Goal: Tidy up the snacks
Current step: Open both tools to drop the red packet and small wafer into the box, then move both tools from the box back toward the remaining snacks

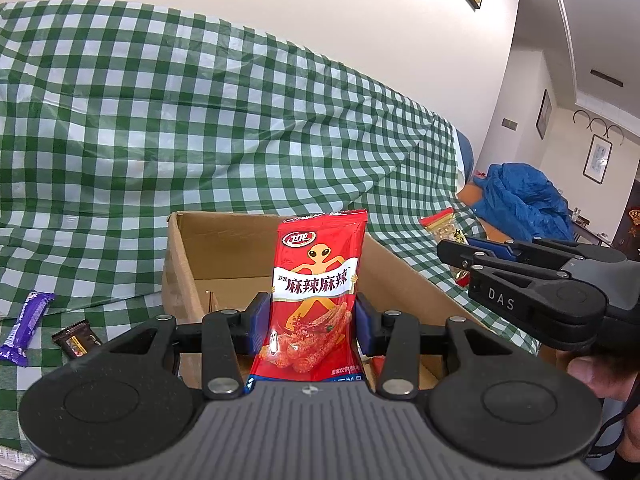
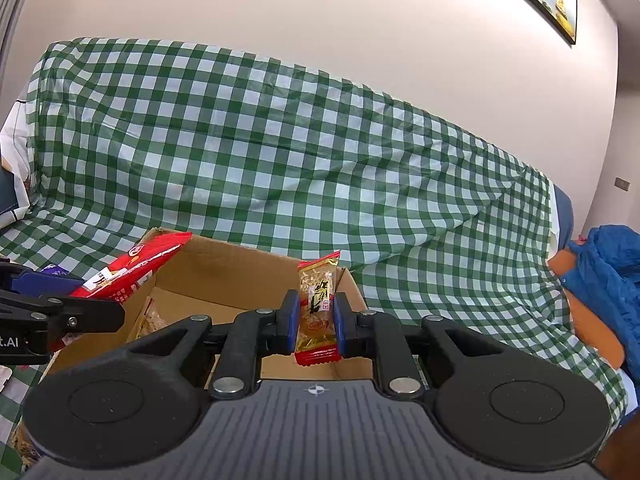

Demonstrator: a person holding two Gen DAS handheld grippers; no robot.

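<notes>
1. Closest to me: my left gripper (image 1: 312, 318) has its jaws closed partway onto a big red spicy-snack packet (image 1: 316, 300). It stands upright, blue pads pressing both sides, top edge poking well above the fingers.
2. My right gripper (image 2: 316, 322) is clamped nearly all the way onto a small gold-and-red peanut snack bar (image 2: 318, 308), also upright, its red crimped end hanging below the pads.
3. Both packets hang over the open cardboard box (image 1: 200, 248) right in front of me. From the right camera I can see a clear packet (image 2: 150, 320) already lying on the box floor at the left side.
4. The box sits on a sofa under a green checked cloth (image 1: 180, 120).
5. Left of the box, on the cloth, lie a purple wrapped bar (image 1: 24, 328) and a dark brown chocolate bar (image 1: 78, 338), near each other but apart.
6. Further off to the right there's a crumpled blue bag (image 1: 524, 200) at the sofa's end.
7. Way back, framed pictures (image 1: 598, 158) on the wall.
</notes>
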